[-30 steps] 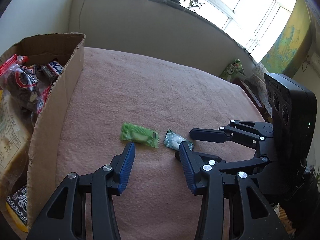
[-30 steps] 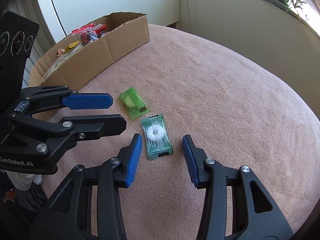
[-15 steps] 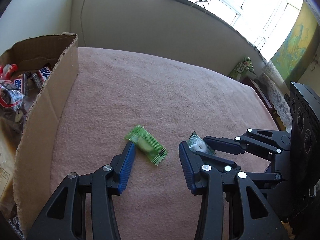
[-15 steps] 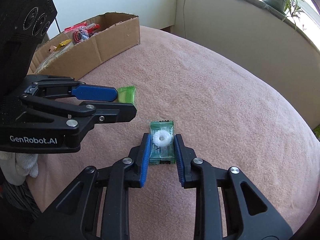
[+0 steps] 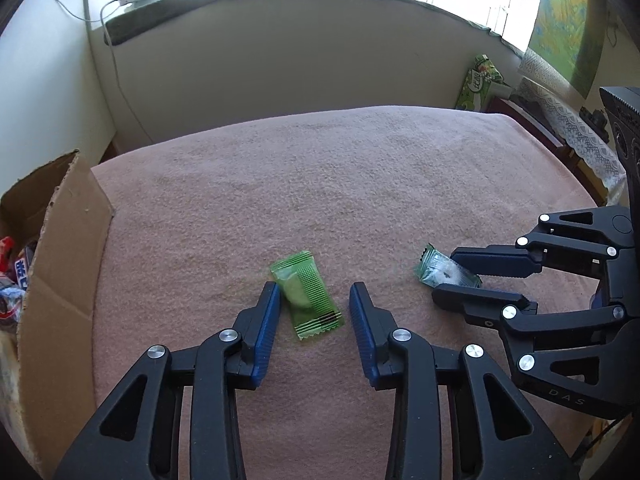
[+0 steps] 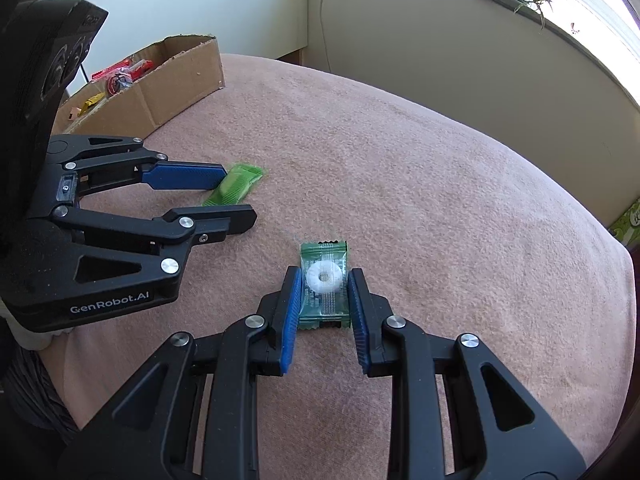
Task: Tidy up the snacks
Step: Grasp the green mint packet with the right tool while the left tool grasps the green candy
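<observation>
The right gripper (image 6: 322, 286) is clamped on the ring candy packet (image 6: 324, 284). Left of that packet, the left gripper (image 5: 314, 308) has been closing, fingers apart around the green candy packet (image 5: 308, 296). Beyond stands the cardboard box (image 6: 176, 76).

Light-green candy (image 5: 306, 295) flat on pink cloth; dark-green ring-mint packet (image 6: 324, 286) nearby.

The blanket (image 5: 360, 184) looks like soft, matt, fuzzy cloth. The box (image 5: 60, 280) is rough brown cardboard. Both sweet wrappers, light green (image 5: 308, 296) and dark green (image 6: 324, 288), are glossy crinkled plastic.
</observation>
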The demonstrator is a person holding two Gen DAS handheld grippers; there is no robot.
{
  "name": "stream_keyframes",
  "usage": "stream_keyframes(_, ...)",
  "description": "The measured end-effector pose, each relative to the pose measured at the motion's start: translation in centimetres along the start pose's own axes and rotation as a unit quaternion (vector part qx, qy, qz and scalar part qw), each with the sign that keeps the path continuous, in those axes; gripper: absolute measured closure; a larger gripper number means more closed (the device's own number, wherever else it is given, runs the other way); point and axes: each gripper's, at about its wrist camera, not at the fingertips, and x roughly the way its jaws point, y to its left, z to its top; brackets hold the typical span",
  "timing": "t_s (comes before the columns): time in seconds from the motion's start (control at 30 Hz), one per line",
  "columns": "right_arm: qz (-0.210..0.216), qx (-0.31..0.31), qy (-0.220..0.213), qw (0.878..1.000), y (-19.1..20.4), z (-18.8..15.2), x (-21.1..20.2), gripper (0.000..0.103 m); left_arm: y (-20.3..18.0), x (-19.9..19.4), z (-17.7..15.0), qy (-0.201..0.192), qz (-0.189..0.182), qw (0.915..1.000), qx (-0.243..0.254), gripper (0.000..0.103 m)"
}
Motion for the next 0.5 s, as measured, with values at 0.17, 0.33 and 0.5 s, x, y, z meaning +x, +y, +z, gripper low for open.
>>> stream_keyframes(0.17, -0.003, 0.008, -0.001, 1.000, -0.5, -0.4, -0.4, 0.078, 0.5, -0.1, -0.2, -0.007, 0.012, 0.9999, 0.004, 0.083)
stream_keyframes(0.33, -0.003, 0.019, -0.003, 1.000, -0.9, -0.7, -0.6, 0.079, 0.3, -0.1, -0.1, -0.012, 0.013, 0.9998, 0.004, 0.084)
stream_keyframes(0.5, -0.004, 0.024, -0.009, 1.000, -0.5, -0.4, -1.0, 0.079, 0.4, -1.7, -0.4, -0.033, 0.013, 0.9994, 0.003, 0.084)
